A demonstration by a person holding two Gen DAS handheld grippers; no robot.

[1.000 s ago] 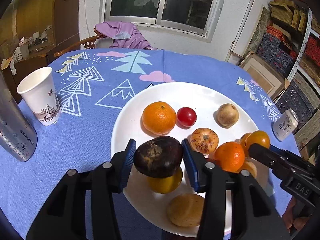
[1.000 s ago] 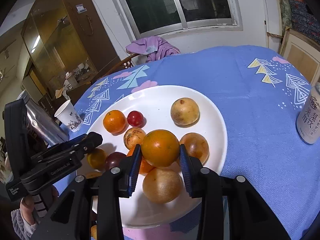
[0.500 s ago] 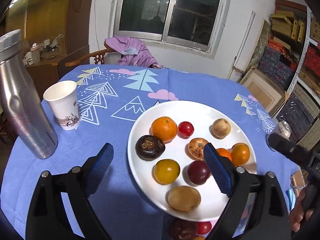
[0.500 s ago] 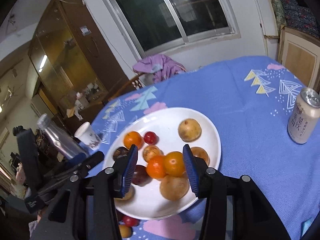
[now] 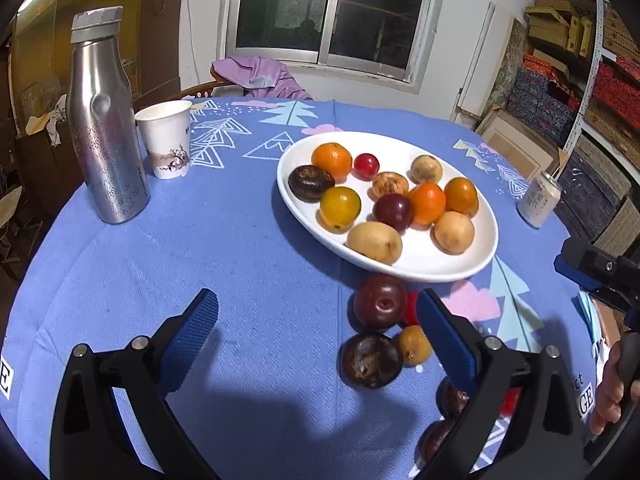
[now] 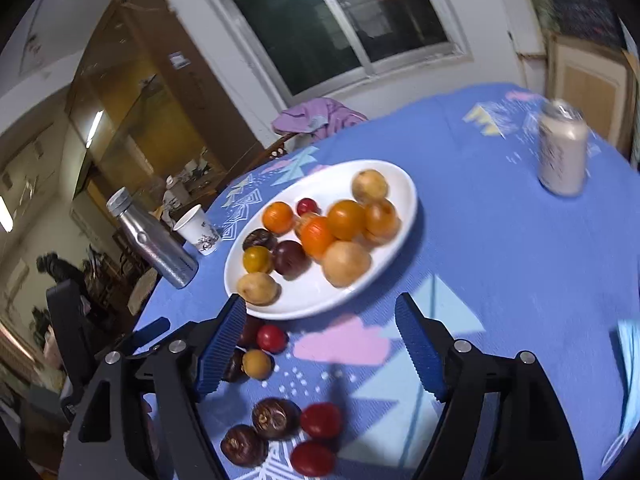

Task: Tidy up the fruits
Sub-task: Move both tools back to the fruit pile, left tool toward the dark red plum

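While both sets of tongs hung over the near edge of the table, neither held anything: the left gripper [image 5: 316, 336] had its jaws opening to nearly their full spread over bare blue tablecloth [image 5: 240, 264], and the right gripper [image 6: 320, 344] had its jaws opening too, with only cloth and a pink cloud print between them.

Taking the white plate [image 5: 472, 264] as the landmark, the loose fruit lay on the cloth just on its near side. A dark plum [image 5: 378, 306] sat closest to the plate's near rim, a wrinkled dark fruit [image 5: 370, 360] lay nearer the camera, and a small yellow fruit [image 5: 414, 344] touched it on the right. In the right wrist view, red tomatoes [image 6: 320, 420] and more wrinkled dark fruits [image 6: 274, 418] lay further from the plate, near the table edge. Oranges [image 5: 332, 160], plums and pale fruits already filled the plate.

These fruits were probably light, round and smooth-skinned, so apt to roll or squirt out of a pinch. The tomatoes and plum looked soft and bruisable. A gentle grip across the widest girth would have suited best.
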